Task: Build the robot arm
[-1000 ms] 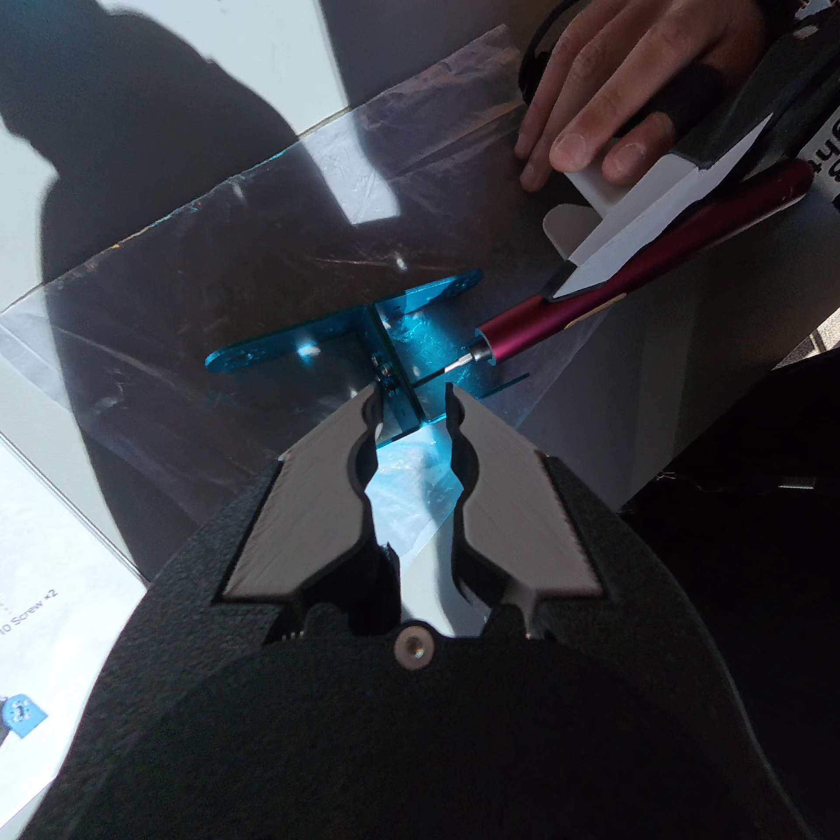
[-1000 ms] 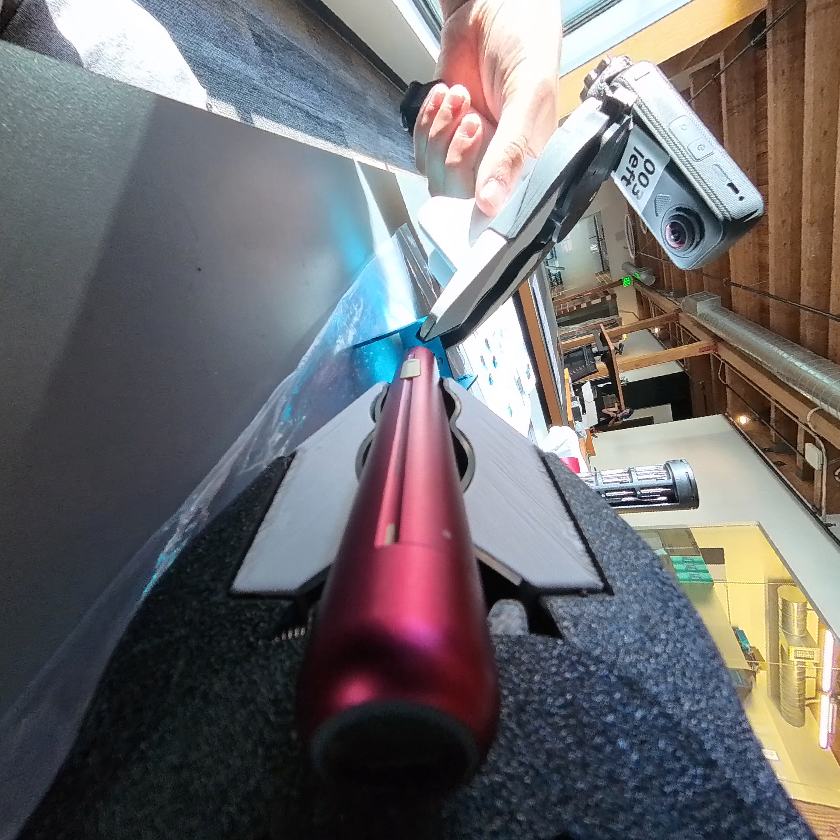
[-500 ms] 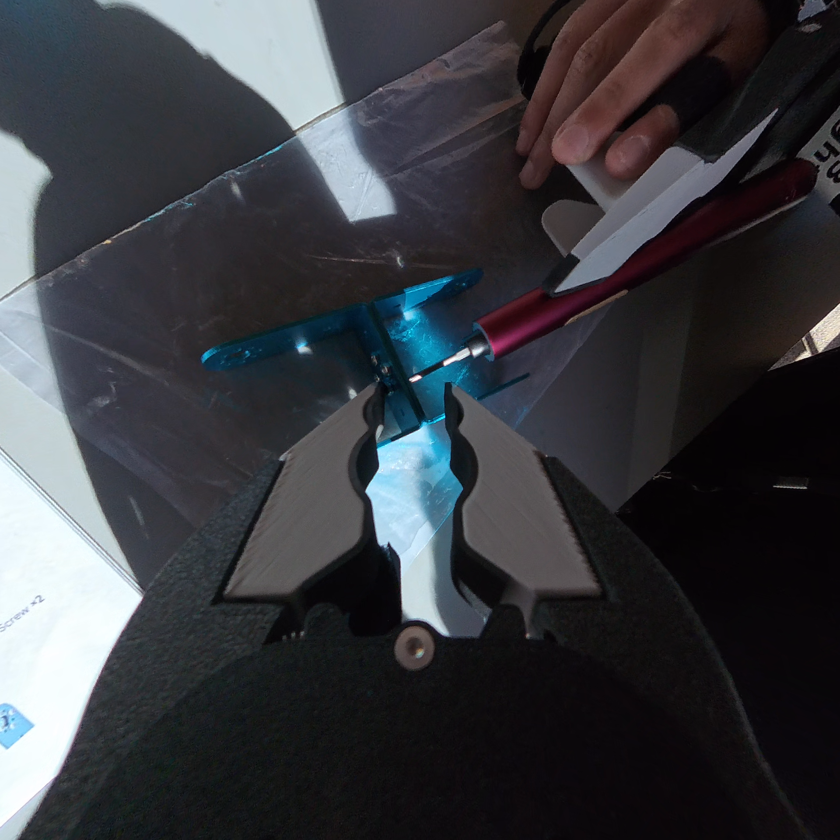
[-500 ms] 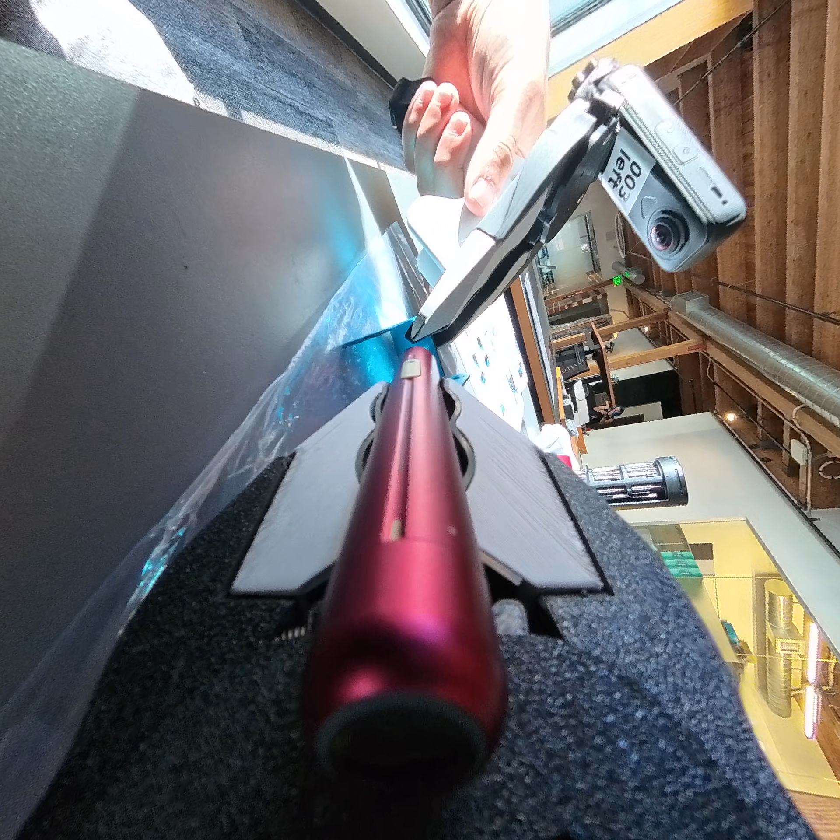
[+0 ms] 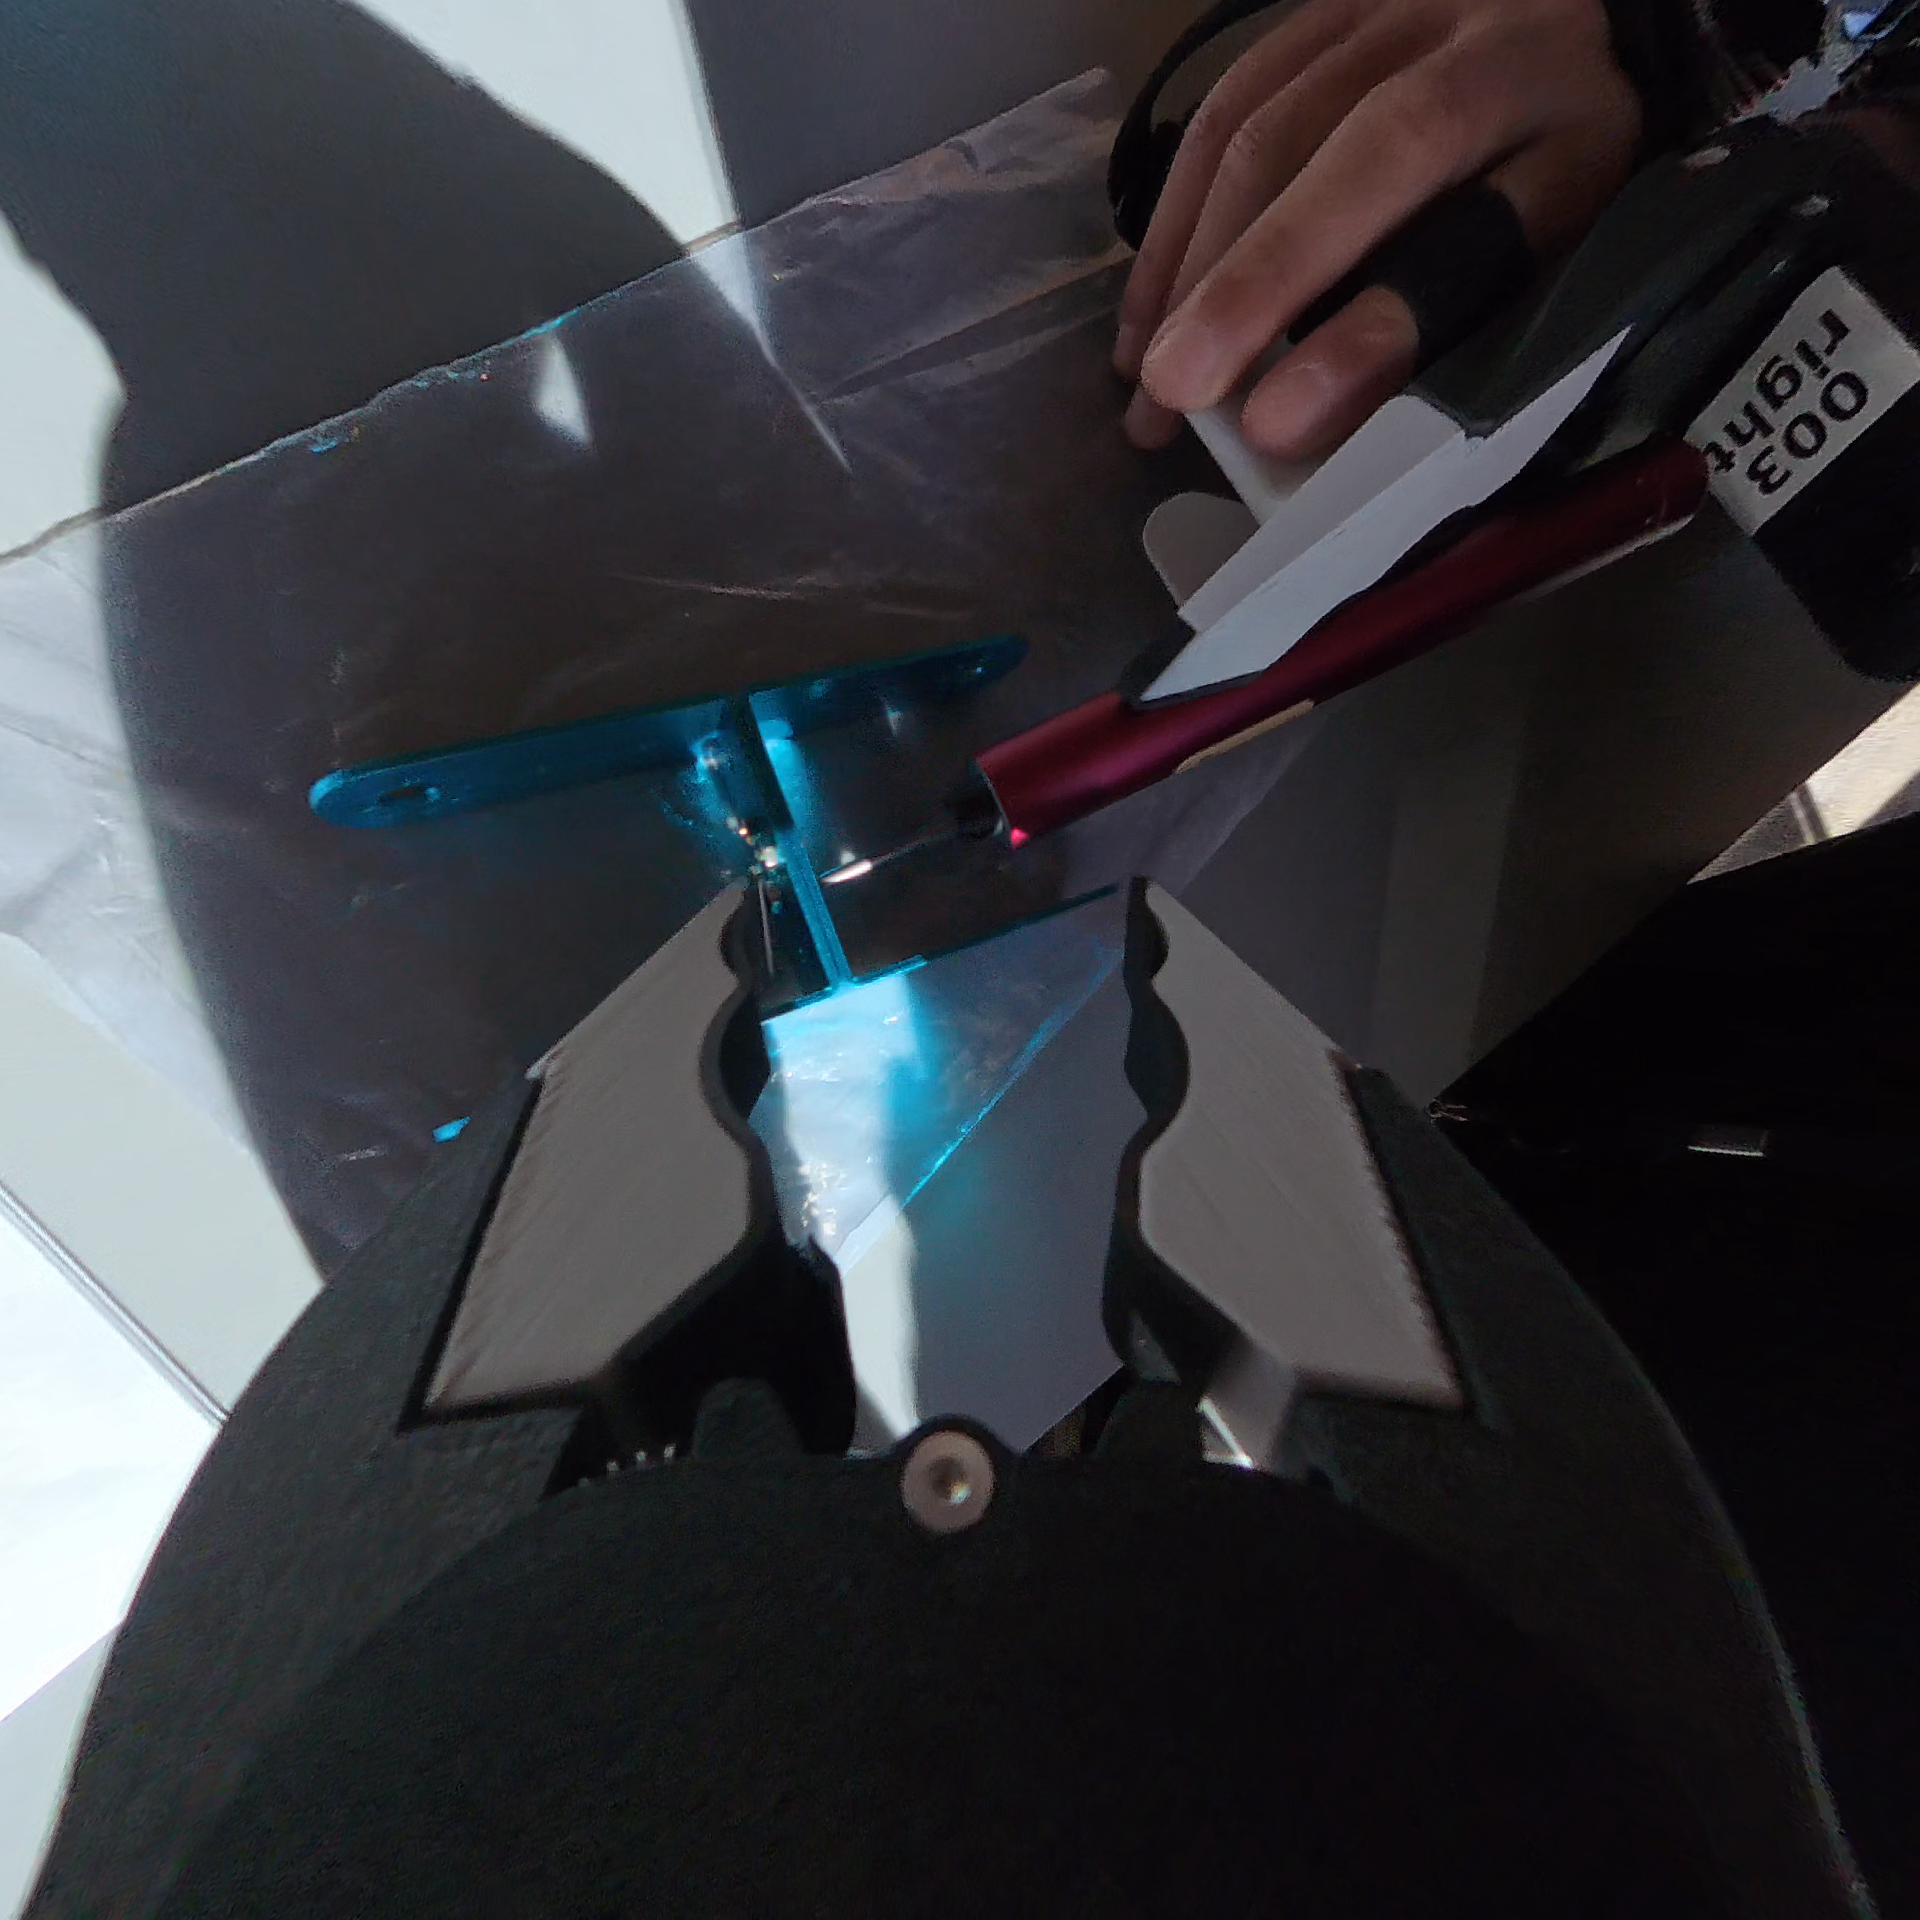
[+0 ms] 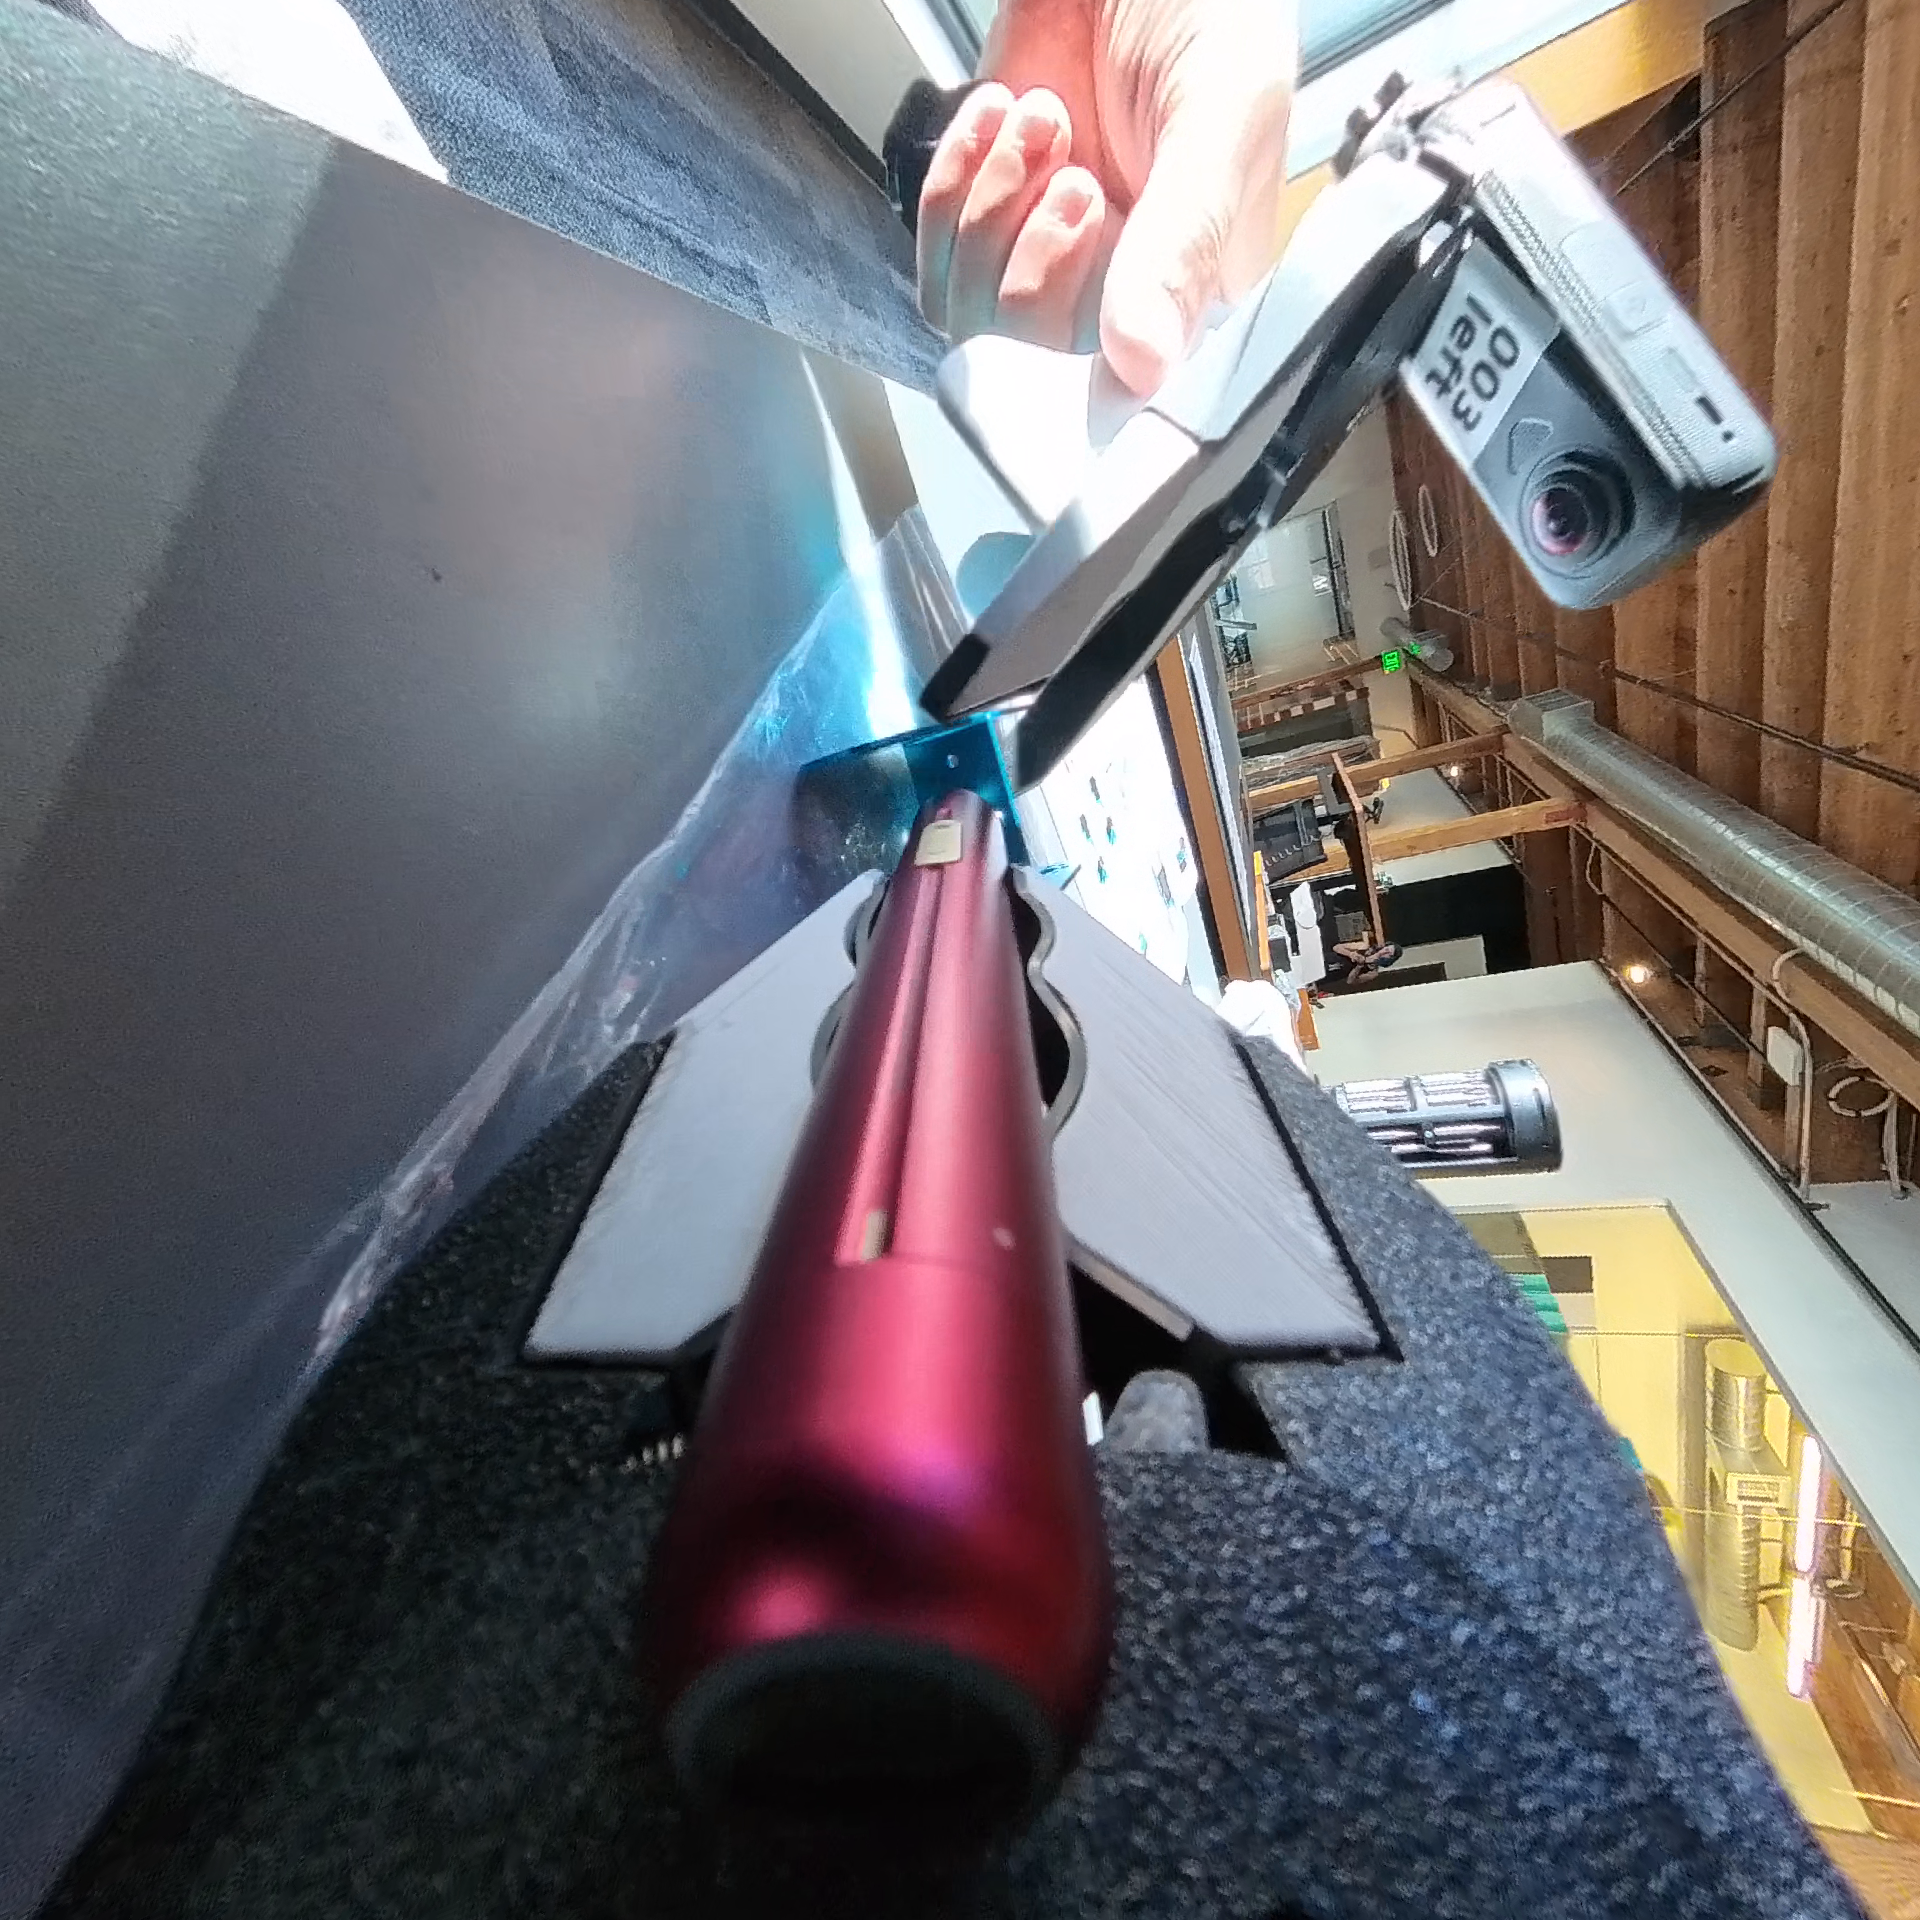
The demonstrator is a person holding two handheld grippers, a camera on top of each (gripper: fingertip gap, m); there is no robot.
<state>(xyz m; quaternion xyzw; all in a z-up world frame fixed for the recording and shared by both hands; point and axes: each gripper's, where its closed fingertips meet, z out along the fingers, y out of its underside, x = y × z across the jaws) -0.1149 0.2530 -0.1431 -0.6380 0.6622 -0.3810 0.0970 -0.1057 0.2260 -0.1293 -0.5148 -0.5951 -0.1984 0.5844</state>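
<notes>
A blue metal bracket [image 5: 665, 743] lies on a clear plastic sheet [image 5: 499, 540], with an upright flange [image 5: 805, 914] pointing toward me. My left gripper [image 5: 935, 904] is open. Its left finger [image 5: 623, 1122] is close beside the flange and the right finger stands well clear. My right gripper [image 6: 945, 883] is shut on a red screwdriver [image 6: 914, 1143]. The screwdriver [image 5: 1299, 665] reaches in from the right and its bit [image 5: 883, 857] touches the flange. The right wrist view shows the bracket [image 6: 940, 764] just past the screwdriver's nose, with the left gripper [image 6: 987, 717] above it.
A person's hand [image 5: 1299, 229] grips the right gripper's handle. The dark table [image 5: 1507, 831] ends at an edge on the right. A white printed sheet [image 5: 73, 1330] lies at the left. A dark cylindrical bit holder [image 6: 1455, 1112] stands farther along the table. The grippers are tip to tip, or close to it.
My left gripper's fingers have spread apart and no longer pinch the bracket's upright flange. The screwdriver stays at the flange, held by the right gripper.
</notes>
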